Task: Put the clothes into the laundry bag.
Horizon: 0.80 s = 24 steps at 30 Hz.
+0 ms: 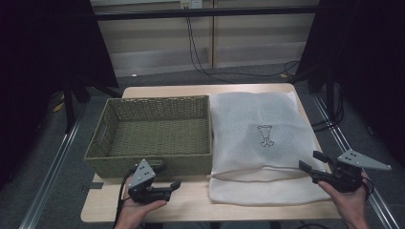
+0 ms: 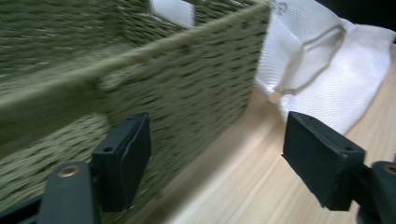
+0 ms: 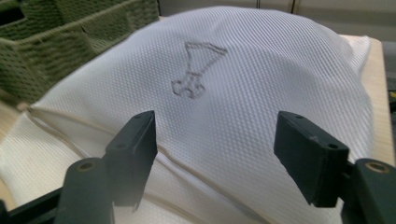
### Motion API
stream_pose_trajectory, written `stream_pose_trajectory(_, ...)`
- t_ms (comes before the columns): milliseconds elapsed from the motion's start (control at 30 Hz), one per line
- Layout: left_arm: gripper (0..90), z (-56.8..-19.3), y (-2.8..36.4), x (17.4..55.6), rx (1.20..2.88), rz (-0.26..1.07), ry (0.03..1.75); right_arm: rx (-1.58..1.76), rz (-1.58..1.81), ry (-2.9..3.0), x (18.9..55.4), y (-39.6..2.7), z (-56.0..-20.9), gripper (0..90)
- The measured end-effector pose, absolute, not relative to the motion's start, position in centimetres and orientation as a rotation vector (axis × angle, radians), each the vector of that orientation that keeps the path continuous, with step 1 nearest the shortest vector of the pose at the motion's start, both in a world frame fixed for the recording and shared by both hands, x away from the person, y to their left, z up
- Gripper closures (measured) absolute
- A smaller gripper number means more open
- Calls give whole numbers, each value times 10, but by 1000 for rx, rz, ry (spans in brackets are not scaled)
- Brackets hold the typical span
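Observation:
A white mesh bag [image 1: 258, 129] with a small dark drawing lies puffed up on the right half of the wooden table [image 1: 191, 202]. To its left stands an olive woven basket [image 1: 157, 164], with nothing inside. My left gripper [image 1: 168, 175] hovers by the basket's front wall near the table's front edge, jaws open and nothing between them. In the left gripper view the gripper [image 2: 217, 140] faces the basket wall [image 2: 187, 79], with the bag's corner [image 2: 327, 79] beyond. My right gripper [image 1: 310, 161] is open at the bag's front right corner. The right gripper view has that gripper [image 3: 215, 135] above the bag [image 3: 261, 70], apart from it.
The bag's front edge has a flat lower layer [image 1: 258, 191] reaching almost to the table's front edge. Dark curtains stand on both sides, and black cables [image 1: 200, 62] trail over the floor behind the table. Metal rails [image 1: 52, 167] run along the floor at left and right.

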<state>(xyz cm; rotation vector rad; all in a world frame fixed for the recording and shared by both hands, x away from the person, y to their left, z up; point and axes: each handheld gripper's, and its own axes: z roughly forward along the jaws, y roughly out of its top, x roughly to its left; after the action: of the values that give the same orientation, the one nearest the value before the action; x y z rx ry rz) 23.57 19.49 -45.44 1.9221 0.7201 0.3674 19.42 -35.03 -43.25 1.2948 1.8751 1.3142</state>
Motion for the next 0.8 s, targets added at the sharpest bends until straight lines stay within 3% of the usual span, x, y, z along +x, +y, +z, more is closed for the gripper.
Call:
stream_pose_trajectory(367, 161, -455, 248, 226, 1838, 464, 830, 1273, 1375, 1874, 189, -305, -429, 204)
stream_pose_trajectory(800, 123, -464, 298, 221, 1692, 539, 1025, 1306, 1356, 1871, 161, -308, -453, 190)
